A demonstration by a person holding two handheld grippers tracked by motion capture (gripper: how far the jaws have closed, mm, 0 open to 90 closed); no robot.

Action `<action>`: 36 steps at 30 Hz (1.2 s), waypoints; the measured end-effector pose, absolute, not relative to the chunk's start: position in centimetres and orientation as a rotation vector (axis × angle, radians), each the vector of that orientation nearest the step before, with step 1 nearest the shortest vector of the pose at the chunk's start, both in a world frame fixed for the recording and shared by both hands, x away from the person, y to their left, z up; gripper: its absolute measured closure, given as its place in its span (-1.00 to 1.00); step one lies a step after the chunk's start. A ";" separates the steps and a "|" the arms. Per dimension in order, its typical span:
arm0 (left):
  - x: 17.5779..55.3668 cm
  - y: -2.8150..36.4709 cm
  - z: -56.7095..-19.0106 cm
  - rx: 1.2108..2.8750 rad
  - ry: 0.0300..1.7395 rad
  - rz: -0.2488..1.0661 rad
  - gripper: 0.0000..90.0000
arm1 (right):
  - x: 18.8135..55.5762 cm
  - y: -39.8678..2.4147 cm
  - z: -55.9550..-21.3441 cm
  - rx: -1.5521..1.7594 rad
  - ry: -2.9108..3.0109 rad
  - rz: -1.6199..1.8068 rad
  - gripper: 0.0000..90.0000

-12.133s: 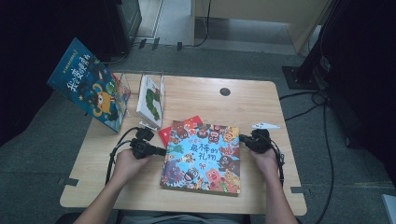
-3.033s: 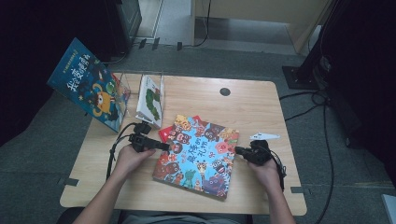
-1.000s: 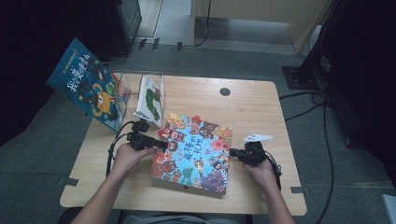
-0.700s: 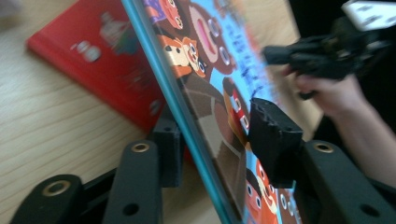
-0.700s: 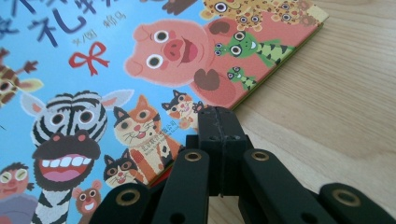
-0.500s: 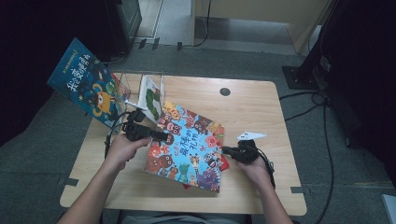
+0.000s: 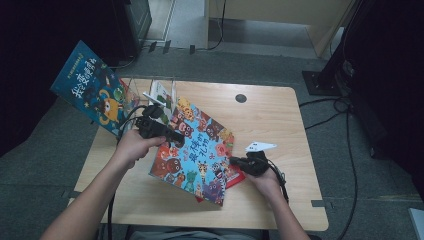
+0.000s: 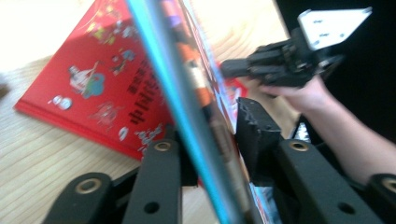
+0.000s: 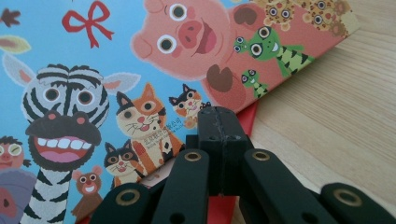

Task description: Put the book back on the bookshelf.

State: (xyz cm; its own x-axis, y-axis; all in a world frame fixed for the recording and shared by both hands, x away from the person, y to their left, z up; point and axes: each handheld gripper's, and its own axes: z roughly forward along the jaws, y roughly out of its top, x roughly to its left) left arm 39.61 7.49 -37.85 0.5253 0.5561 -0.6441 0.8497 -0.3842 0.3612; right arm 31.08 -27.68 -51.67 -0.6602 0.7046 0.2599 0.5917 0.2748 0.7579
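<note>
- A blue book (image 7: 196,150), its cover crowded with cartoon animals — a zebra, a pig, cats, a green frog — is seen tilted up off the table (image 7: 280,115), raised at the left gripper's end and low at the right gripper's.
- The book's edge is seen between the jaws of the left gripper (image 8: 210,154); those jaws have just been closing, and the right-hand pad is seen close against the cover.
- Whether both pads are pressed on the cover cannot be told from the blurred close view.
- The jaws of the right gripper (image 9: 219,128) are pressed together, with nothing seen between them; their tips are laid at the blue book's lower edge.
- A red book (image 8: 98,79) is seen flat on the wood beneath the blue one, just beyond the left jaws and under the right ones.
- A clear holder (image 7: 145,90) is seen past the left gripper; a green-and-white book (image 7: 162,97) is held in it, and a dark blue book (image 7: 92,87) is leaned at its outer side.
</note>
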 end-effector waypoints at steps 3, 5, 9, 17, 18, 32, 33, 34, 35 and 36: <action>39.9 7.2 -37.5 2.116 1.125 -0.574 0.65 | 31.2 -27.7 -51.7 1.218 2.403 1.345 0.91; 40.4 7.0 -36.9 2.155 1.110 -0.584 0.67 | 31.1 -27.8 -51.6 1.214 2.406 1.335 0.89; 41.1 5.9 -34.2 2.251 1.095 -0.534 0.73 | 31.4 -28.1 -51.0 1.184 2.440 1.271 0.84; 41.2 4.3 -31.3 2.426 0.993 -0.511 0.83 | 31.5 -28.7 -51.0 1.212 2.437 1.269 0.63; 41.2 4.3 -31.3 2.426 0.993 -0.511 0.83 | 31.5 -28.7 -51.0 1.214 2.432 1.276 0.57; 40.2 7.5 -28.6 2.419 1.012 -0.449 0.82 | 31.9 -28.0 -51.1 1.182 2.413 1.272 0.36; 40.2 8.1 -28.4 2.402 1.026 -0.455 0.82 | 31.9 -27.9 -51.1 1.176 2.406 1.274 0.34; 40.2 8.7 -28.2 2.381 1.039 -0.457 0.82 | 32.0 -27.9 -51.2 1.165 2.401 1.277 0.32; 40.1 9.3 -28.0 2.372 1.054 -0.455 0.82 | 32.0 -27.7 -51.2 1.160 2.392 1.280 0.30; 40.1 9.3 -28.0 2.372 1.054 -0.455 0.82 | 32.0 -27.7 -51.2 1.160 2.392 1.280 0.30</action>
State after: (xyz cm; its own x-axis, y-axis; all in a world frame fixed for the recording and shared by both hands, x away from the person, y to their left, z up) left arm 40.12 9.29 -28.00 0.6443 0.5907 -0.4857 0.7585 -0.5746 0.3074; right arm 31.99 -27.73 -51.22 -0.6755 0.7140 0.1842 0.5492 0.3206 0.7718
